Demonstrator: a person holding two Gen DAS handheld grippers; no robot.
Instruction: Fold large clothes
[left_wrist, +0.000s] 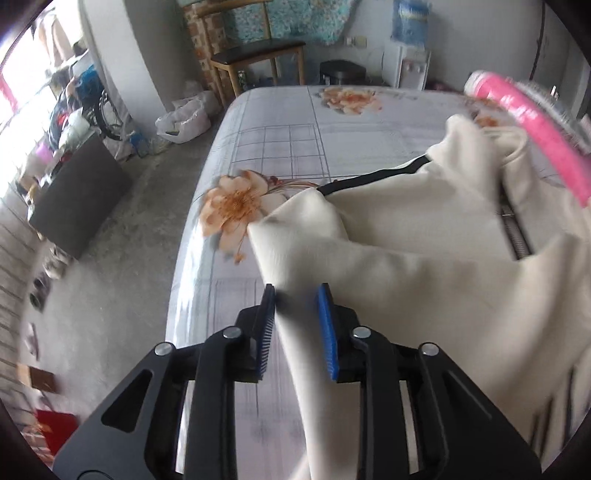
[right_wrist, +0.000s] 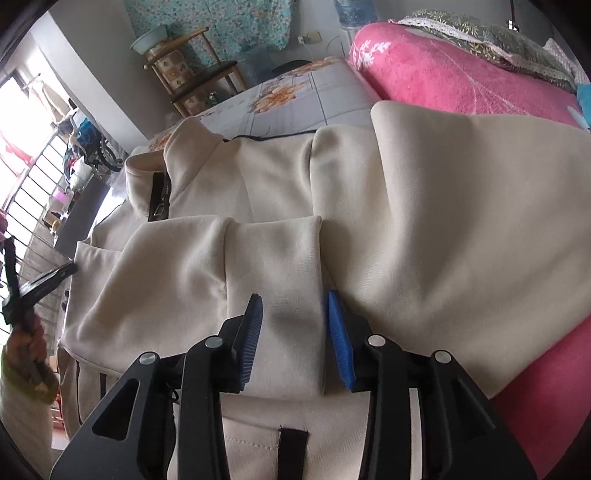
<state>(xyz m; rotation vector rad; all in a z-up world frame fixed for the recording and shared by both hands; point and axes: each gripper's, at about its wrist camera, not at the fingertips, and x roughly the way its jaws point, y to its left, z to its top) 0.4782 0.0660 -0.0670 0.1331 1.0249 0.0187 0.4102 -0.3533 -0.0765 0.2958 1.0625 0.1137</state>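
A large cream zip-up jacket (right_wrist: 258, 184) with black trim lies on the floral bed sheet (left_wrist: 288, 125). In the left wrist view the jacket (left_wrist: 424, 240) spreads to the right, and my left gripper (left_wrist: 297, 295) has its blue pads on either side of a cream sleeve fold, which it holds lifted. In the right wrist view my right gripper (right_wrist: 295, 302) has its pads around a folded band of the jacket's cream cloth laid across the body. The collar and zip (right_wrist: 159, 199) point left. The other gripper (right_wrist: 22, 288) shows at the left edge.
A pink blanket (right_wrist: 461, 74) lies along the bed's right side. A wooden chair (left_wrist: 258, 59) stands past the bed's far end. Bags, a dark box (left_wrist: 74, 199) and clutter sit on the concrete floor at the left.
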